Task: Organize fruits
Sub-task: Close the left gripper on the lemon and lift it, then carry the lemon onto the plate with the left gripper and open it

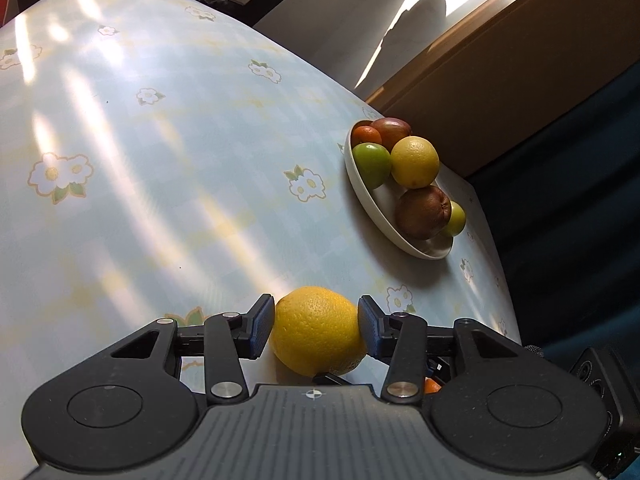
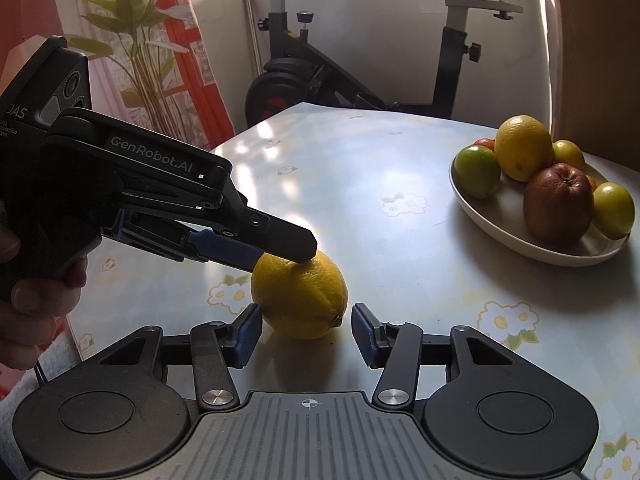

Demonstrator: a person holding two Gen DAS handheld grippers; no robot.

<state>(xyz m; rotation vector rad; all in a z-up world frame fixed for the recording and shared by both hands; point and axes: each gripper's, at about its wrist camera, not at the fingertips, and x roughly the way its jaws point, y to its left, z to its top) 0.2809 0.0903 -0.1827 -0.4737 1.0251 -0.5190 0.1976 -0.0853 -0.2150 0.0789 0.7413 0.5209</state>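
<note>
A yellow lemon (image 1: 316,332) lies on the flowered tablecloth (image 1: 160,160), close to the table's near edge. My left gripper (image 1: 316,326) is shut on it, one blue pad pressed on each side. In the right wrist view the left gripper (image 2: 280,258) reaches in from the left and clamps the lemon (image 2: 300,296) at its top. My right gripper (image 2: 306,332) stands open just in front of the lemon, its right pad well apart from it. A white plate (image 2: 500,236) at the right holds several fruits, among them a green apple (image 2: 478,172) and a brown-red apple (image 2: 558,208).
The plate (image 1: 384,200) sits near the table's right edge, beside a wooden cabinet (image 1: 500,80). An exercise bike (image 2: 304,76) and a potted plant (image 2: 136,40) stand beyond the far edge. A hand (image 2: 32,292) holds the left gripper's handle.
</note>
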